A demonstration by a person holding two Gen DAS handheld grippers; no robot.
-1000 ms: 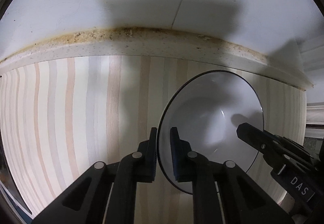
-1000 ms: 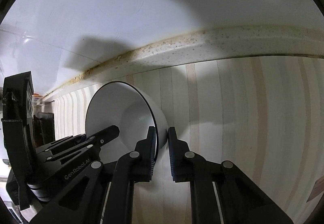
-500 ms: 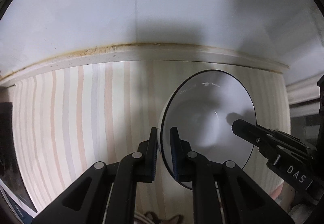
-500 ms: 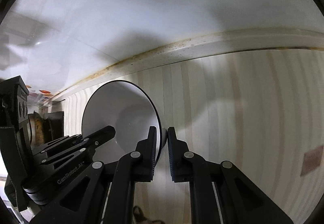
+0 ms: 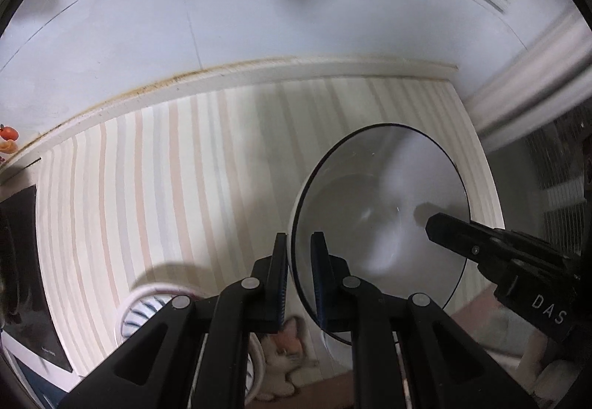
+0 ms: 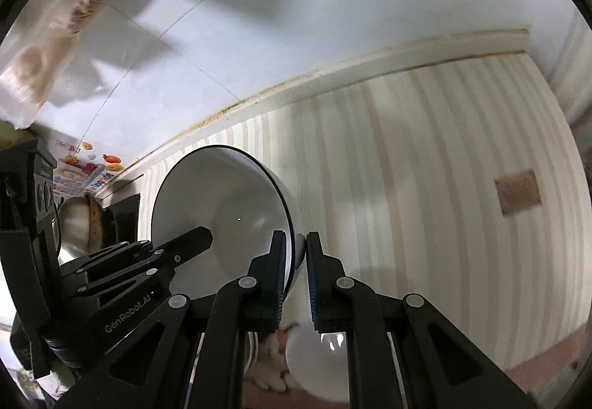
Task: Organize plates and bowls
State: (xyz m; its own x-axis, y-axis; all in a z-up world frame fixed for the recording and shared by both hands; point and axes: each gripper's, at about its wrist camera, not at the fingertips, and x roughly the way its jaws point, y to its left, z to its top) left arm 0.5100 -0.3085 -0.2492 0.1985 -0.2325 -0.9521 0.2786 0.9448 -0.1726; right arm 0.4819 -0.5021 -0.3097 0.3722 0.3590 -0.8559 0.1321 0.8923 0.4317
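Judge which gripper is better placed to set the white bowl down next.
Neither alone: left gripper and right gripper each clamp opposite rim edges of the white bowl, held above the striped counter. Probably both lower together.

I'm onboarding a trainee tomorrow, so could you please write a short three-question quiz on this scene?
1. True or false: both the left hand-held gripper and the right hand-held gripper clamp the rim of the white round bowl with a dark rim line.
2. What pattern covers the counter mat?
3. The bowl is: A) lying flat on the mat, B) held tilted above it.

Key: 1 true; 2 stripes; 3 B.
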